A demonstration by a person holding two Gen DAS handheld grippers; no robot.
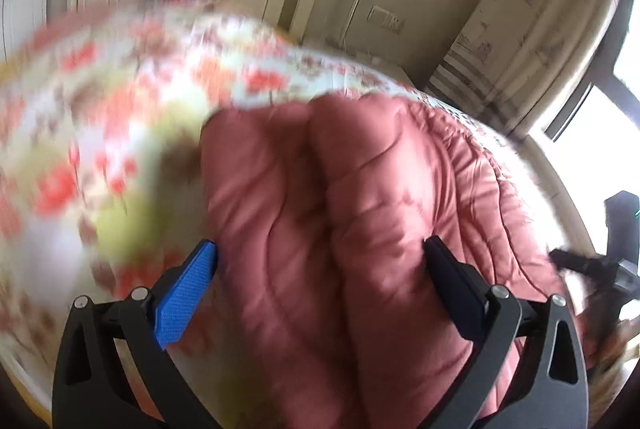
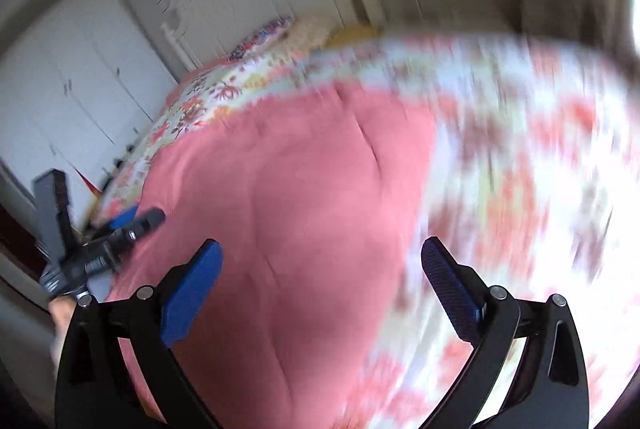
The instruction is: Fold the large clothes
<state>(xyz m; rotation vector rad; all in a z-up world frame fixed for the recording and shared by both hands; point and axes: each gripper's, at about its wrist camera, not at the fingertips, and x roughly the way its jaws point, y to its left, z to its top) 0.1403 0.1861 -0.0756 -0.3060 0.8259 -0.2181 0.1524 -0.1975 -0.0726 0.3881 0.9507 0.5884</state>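
While the thick quilt, salmon-pink on one side and floral on the other (image 1: 360, 197), is lying heaped across the bed (image 2: 192, 97), both the left tongs (image 1: 320, 269) and right tongs (image 2: 322, 269) are standing apart, gripping nothing; the unpinned fold is risking springing open or sliding off the bed's near edge.

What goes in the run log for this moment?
left gripper: open | right gripper: open | pink quilt: lying on bed, unheld | floral side: blurred

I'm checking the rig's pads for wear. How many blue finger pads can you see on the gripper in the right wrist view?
2: one blue pad on the near finger at left, one darker blue pad at right, jaws wide apart over the pink quilt. Neither looks hidden.
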